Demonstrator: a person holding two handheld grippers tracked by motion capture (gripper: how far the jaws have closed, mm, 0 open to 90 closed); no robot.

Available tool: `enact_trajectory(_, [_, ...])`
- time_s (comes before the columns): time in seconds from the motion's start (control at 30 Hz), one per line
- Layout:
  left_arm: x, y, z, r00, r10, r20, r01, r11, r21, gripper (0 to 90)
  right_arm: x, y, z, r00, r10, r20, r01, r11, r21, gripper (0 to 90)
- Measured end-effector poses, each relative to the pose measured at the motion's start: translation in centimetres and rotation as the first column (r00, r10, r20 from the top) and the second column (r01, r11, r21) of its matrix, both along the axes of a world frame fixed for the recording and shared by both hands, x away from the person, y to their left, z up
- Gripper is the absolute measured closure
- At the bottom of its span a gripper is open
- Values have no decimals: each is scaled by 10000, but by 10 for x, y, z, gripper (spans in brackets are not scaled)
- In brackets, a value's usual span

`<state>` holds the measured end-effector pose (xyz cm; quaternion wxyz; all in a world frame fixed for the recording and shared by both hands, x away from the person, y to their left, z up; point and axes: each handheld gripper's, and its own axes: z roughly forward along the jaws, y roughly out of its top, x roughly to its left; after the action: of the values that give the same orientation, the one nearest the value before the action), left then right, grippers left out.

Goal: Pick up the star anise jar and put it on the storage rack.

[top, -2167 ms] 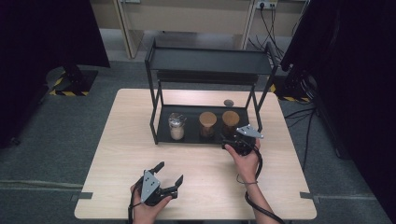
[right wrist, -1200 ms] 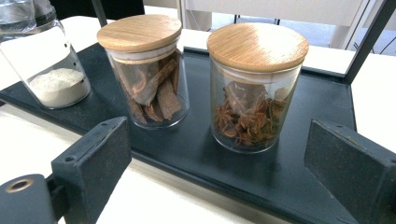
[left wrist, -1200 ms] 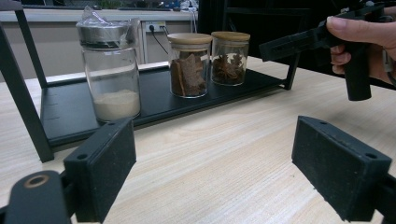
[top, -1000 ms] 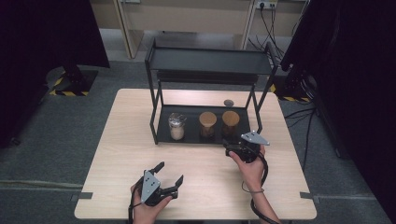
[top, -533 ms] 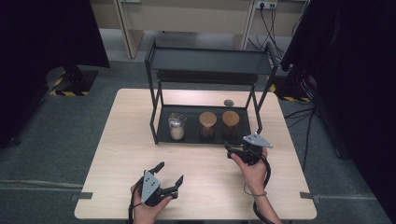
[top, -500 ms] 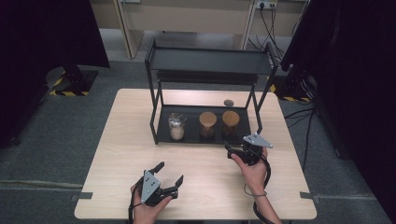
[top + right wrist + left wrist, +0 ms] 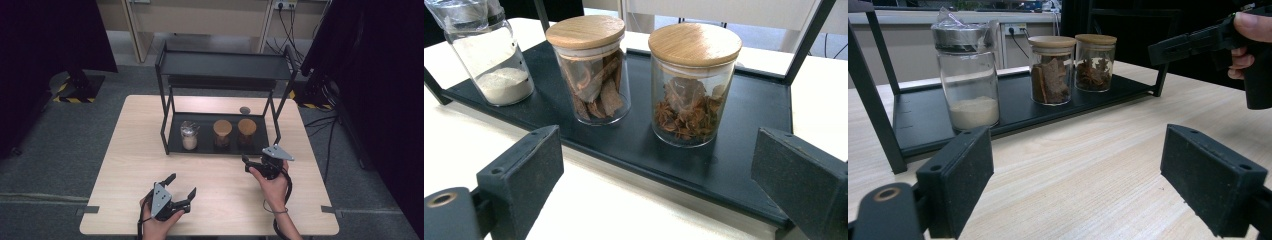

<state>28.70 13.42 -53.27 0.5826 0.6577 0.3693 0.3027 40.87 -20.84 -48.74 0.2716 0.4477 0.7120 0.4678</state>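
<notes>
Right gripper sits just in front of the black rack, jaws wide apart and empty. The star-anise jar stands on the rack's bottom shelf, close beside the bark jar. Go in crooked and I'd guess you knock its neighbour. Left gripper idles well back, open too.

Light wooden table, black rack on it, three jars on rack's bottom shelf

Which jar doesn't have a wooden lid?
The jar with white powder, at the left end of the rack's bottom shelf. Its top is covered in crinkly clear plastic, while the two jars beside it wear round wooden lids.
</notes>
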Motion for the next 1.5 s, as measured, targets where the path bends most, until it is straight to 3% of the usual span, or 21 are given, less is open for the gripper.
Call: enact_trajectory(1.5, [0,0,0,10000,32,35,-32,10000,-43,131,-31,-16,4,9996,225,167,-229,9995,201,67])
